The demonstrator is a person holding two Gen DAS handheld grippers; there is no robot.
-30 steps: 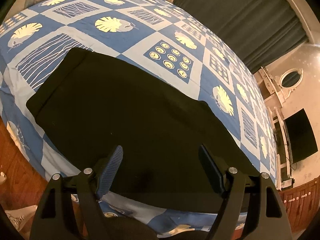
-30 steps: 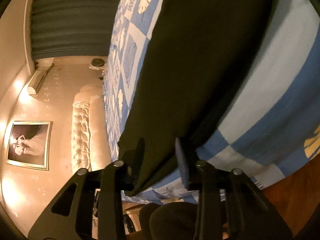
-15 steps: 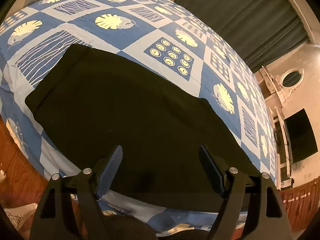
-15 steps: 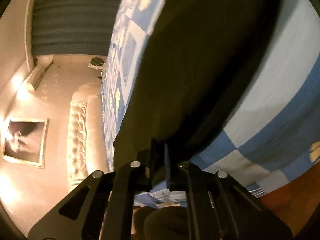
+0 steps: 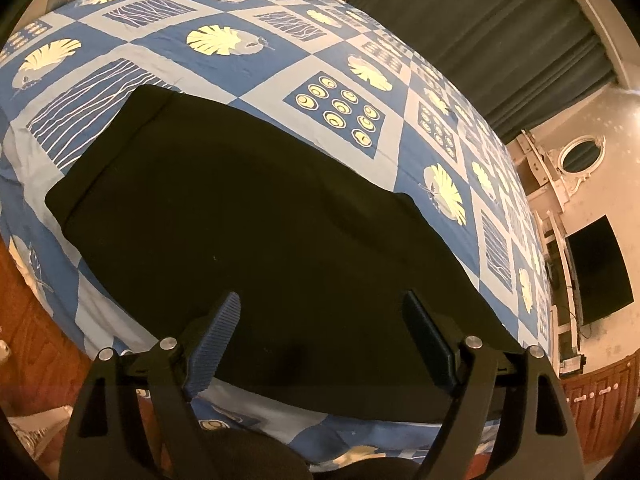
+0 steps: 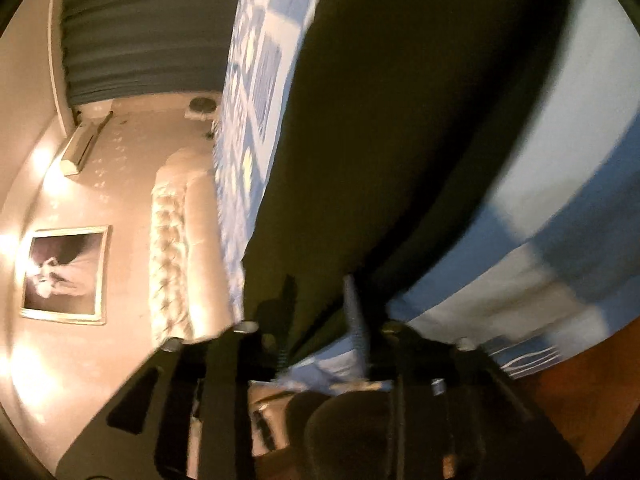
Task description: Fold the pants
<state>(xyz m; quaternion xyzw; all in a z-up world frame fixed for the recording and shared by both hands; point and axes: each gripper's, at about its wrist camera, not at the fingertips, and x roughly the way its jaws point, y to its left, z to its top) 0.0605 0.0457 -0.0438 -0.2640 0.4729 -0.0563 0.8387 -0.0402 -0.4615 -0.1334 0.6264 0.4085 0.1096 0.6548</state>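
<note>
The black cloth pants (image 5: 248, 216) stretch from upper left to lower right; the left gripper (image 5: 320, 320) hovers wide open and empty, while the right gripper (image 6: 320, 312) has jaws part open astride the hem.

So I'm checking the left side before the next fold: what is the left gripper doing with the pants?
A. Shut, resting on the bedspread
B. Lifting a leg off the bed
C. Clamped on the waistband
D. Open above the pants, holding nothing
D: the left gripper has its jaws spread wide over the flat black pants, with no cloth between them.
</note>
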